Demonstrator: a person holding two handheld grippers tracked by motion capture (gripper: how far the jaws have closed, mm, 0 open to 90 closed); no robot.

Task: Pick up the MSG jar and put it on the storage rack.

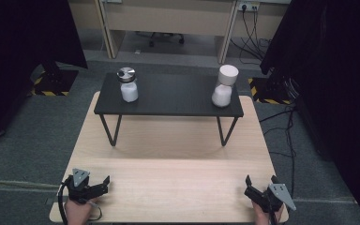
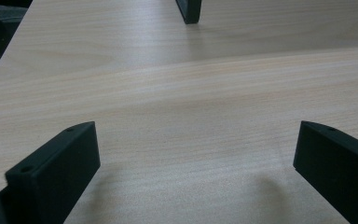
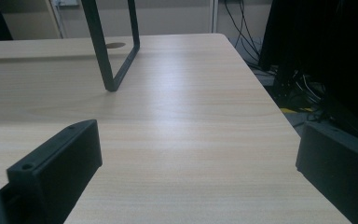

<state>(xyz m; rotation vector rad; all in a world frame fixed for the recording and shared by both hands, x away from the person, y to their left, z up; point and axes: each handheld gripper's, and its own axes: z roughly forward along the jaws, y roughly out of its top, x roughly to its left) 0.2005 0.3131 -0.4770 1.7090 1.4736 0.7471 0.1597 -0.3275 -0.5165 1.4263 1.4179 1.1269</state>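
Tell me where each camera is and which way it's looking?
High view: above the person's side, looking forward and down at the wooden table, black shelf, two jars, both hands and grippers.
Left gripper view: rides the left gripper, low over the wood, open jaws rising from the bottom.
Right gripper view: rides the right gripper, facing the table's far right corner, jaws open.
Both gripper views share the shelf leg and the wood.

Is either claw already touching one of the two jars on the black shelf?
No, in the high view both jars, metal-lidded jar and white-lidded jar, stand on the black shelf while the left claw and right claw sit apart at the table's near edge.
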